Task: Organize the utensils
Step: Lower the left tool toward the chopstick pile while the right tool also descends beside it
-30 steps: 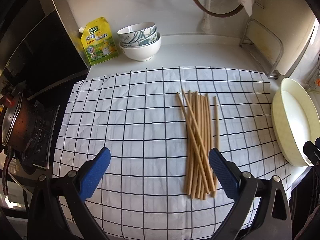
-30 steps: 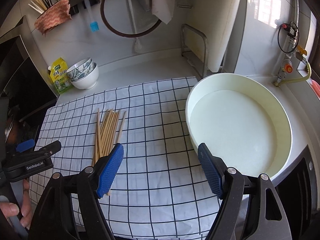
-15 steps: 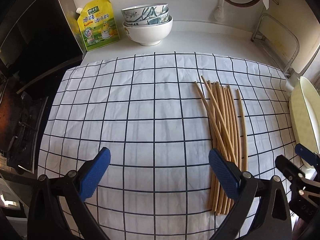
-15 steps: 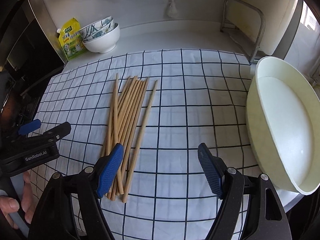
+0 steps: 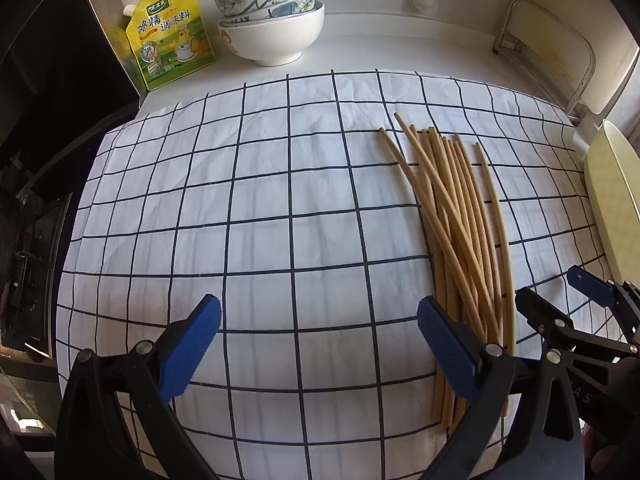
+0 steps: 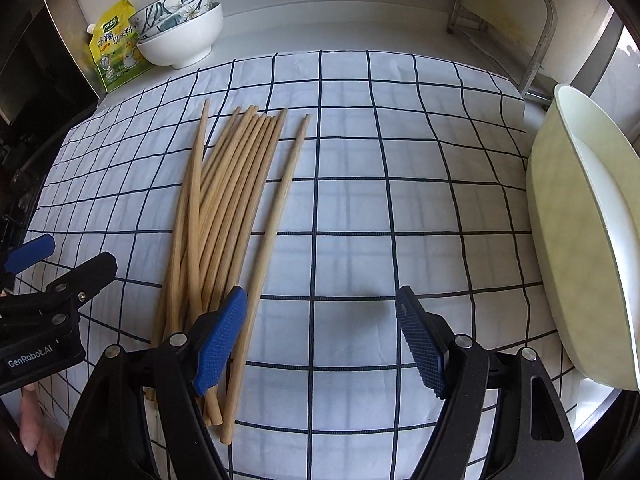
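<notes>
White bench (image 5: 400,44) under checked cloth (image 5: 260,208), three stacked bowls (image 5: 276,28) and seasoning pouch (image 5: 170,32) at back, roughly twelve chopsticks (image 6: 224,208) lay bundled mid-cloth, left gripper (image 5: 318,344) and right gripper (image 6: 320,340) jaws stood wide, empty.

Bright daylight, sharp focus, soft shadows, strong fisheye bending, dark corners.

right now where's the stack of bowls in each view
Left wrist view: the stack of bowls sits top centre, behind the checked cloth.
Right wrist view: the stack of bowls sits top left.
Shared landmark: the yellow seasoning pouch stands just left of the bowls in both.
</notes>
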`<act>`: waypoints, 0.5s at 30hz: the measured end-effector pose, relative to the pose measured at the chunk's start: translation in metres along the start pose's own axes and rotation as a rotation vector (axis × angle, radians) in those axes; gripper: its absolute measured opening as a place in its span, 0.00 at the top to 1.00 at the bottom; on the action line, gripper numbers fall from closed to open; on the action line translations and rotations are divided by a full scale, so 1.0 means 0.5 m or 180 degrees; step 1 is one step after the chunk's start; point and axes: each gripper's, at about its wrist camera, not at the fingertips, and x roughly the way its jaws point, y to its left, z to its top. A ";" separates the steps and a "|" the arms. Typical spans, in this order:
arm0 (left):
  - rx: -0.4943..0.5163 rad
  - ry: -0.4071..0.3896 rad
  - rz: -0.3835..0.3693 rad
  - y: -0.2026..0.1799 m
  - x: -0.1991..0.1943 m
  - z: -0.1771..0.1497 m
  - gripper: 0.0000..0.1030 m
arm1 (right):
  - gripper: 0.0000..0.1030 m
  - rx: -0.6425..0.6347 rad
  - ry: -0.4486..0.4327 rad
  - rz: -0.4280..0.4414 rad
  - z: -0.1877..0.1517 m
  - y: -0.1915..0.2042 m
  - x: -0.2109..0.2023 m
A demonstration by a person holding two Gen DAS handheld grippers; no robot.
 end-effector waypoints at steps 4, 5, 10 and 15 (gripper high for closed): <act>-0.0021 0.0025 -0.0029 0.002 0.006 -0.003 0.06 | 0.29 -0.0021 -0.0021 -0.0019 -0.004 0.006 0.003; -0.0027 0.0022 -0.0032 0.002 0.006 -0.004 0.06 | 0.29 -0.0033 -0.0027 -0.0026 -0.003 0.008 0.004; -0.0024 0.0006 -0.0001 -0.001 0.007 -0.005 0.06 | 0.29 -0.0060 -0.0021 -0.0050 0.000 0.013 0.006; -0.0009 0.0021 -0.0012 -0.007 0.010 -0.007 0.06 | 0.29 -0.0103 -0.0031 -0.0130 -0.001 0.017 0.015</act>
